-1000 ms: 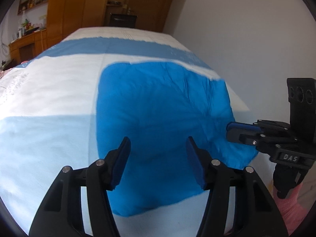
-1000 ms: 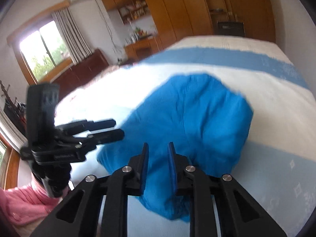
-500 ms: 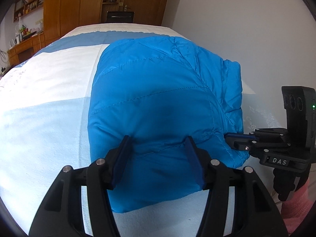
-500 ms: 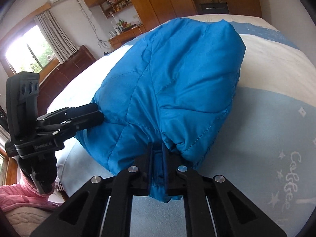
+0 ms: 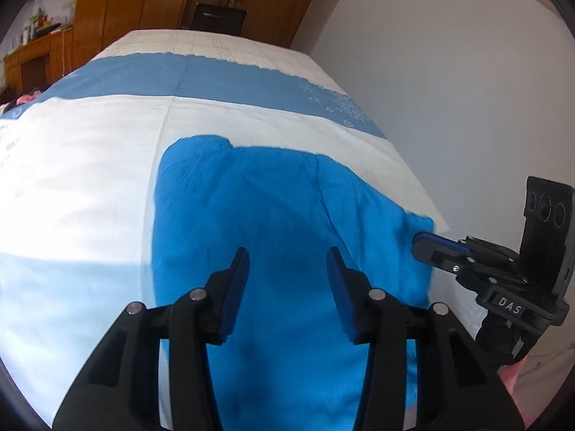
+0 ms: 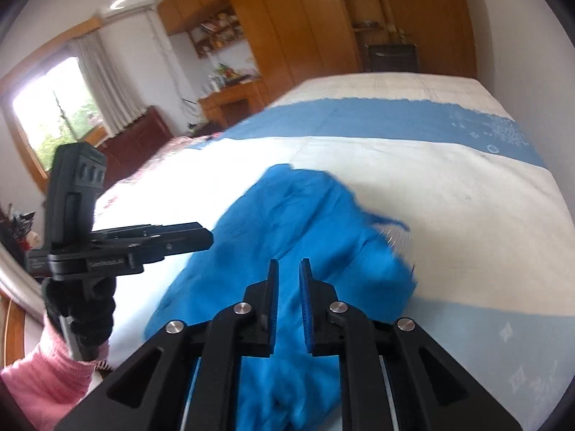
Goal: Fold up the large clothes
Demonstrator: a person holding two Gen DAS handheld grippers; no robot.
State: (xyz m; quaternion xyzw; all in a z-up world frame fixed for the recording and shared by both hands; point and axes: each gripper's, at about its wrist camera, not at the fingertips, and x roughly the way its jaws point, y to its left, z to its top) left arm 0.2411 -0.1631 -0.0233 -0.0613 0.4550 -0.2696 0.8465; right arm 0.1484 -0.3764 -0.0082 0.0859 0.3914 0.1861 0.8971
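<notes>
A bright blue padded jacket (image 5: 273,222) lies spread on the bed, its near part under both grippers; it also shows in the right wrist view (image 6: 305,237). My left gripper (image 5: 287,280) is open and empty, hovering above the jacket's near half. My right gripper (image 6: 289,287) has its jaws a narrow gap apart, with nothing between them, above the jacket's near right part. It shows from the side in the left wrist view (image 5: 420,244), at the jacket's right edge. The left gripper shows in the right wrist view (image 6: 205,239).
The bed cover (image 5: 72,179) has white, light blue and darker blue bands. A white wall (image 5: 467,89) runs close along the bed's right side. Wooden wardrobes (image 6: 305,28) and a desk (image 6: 230,100) stand beyond the bed. A window (image 6: 46,107) is at left.
Half a second ago the jacket was lifted and bulging, held in the shut right gripper. Now it lies flat on the bed, and the right jaws have parted slightly and let go.
</notes>
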